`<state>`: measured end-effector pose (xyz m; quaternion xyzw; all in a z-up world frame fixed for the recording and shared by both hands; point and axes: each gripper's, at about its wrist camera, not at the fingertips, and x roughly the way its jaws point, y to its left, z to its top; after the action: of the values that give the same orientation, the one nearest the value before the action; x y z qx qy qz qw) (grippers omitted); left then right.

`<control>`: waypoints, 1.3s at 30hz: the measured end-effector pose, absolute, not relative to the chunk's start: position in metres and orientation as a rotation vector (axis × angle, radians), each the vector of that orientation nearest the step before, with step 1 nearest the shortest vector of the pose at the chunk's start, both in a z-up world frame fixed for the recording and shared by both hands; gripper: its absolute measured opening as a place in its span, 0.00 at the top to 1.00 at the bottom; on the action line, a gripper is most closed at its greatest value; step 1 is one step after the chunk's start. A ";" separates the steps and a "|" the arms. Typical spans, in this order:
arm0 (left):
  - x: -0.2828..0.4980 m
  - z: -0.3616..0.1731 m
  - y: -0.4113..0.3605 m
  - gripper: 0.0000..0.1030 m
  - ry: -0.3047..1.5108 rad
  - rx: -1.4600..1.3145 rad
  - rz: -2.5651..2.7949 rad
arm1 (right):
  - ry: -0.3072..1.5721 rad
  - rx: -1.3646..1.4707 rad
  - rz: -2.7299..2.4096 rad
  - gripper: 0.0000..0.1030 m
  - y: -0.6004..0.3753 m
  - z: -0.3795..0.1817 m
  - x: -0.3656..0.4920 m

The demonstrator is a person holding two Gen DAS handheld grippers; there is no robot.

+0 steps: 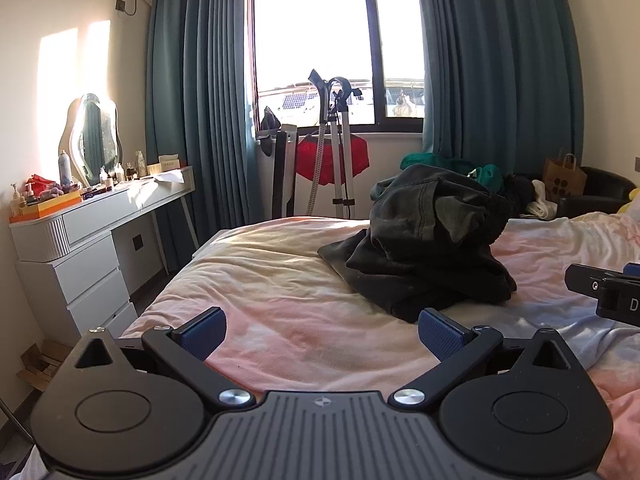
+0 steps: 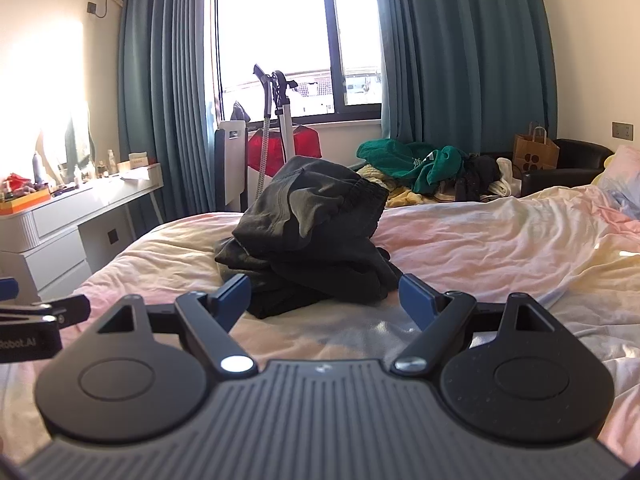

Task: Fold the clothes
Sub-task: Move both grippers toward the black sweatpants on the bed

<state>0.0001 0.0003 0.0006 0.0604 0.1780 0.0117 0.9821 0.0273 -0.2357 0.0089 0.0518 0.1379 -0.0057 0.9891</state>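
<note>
Above the bed [image 1: 280, 280], left claw [image 1: 322, 330] wide open, empty, right claw [image 2: 324, 298] likewise

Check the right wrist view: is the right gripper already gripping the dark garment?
No. The right gripper is open, its blue fingers spread apart and empty just short of the dark garment heaped on the bed.

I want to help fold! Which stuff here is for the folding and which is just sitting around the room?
For the folding:
dark clothes heap on the bed
left gripper, open
right gripper, open

Just lying about:
green clothes pile
paper bag
dressing table
mirror
garment steamer
</note>
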 end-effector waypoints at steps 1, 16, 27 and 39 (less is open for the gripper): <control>0.000 0.001 0.001 0.00 0.359 0.114 0.024 | 0.281 0.101 -0.013 0.19 -0.236 0.009 0.027; -0.003 -0.005 0.007 0.00 0.344 0.075 0.021 | 0.266 0.117 -0.011 0.19 -0.234 0.008 0.027; 0.001 -0.024 0.003 0.00 0.342 0.059 0.012 | 0.253 0.145 -0.039 0.19 -0.244 0.009 0.026; 0.004 -0.043 -0.005 0.00 0.353 0.064 0.024 | 0.234 0.199 -0.093 0.19 -0.261 0.012 0.024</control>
<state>0.0043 -0.0050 -0.0432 0.0316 0.1755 0.0119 0.9839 0.0236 -0.2611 0.0122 0.0993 0.1163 -0.0463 0.9872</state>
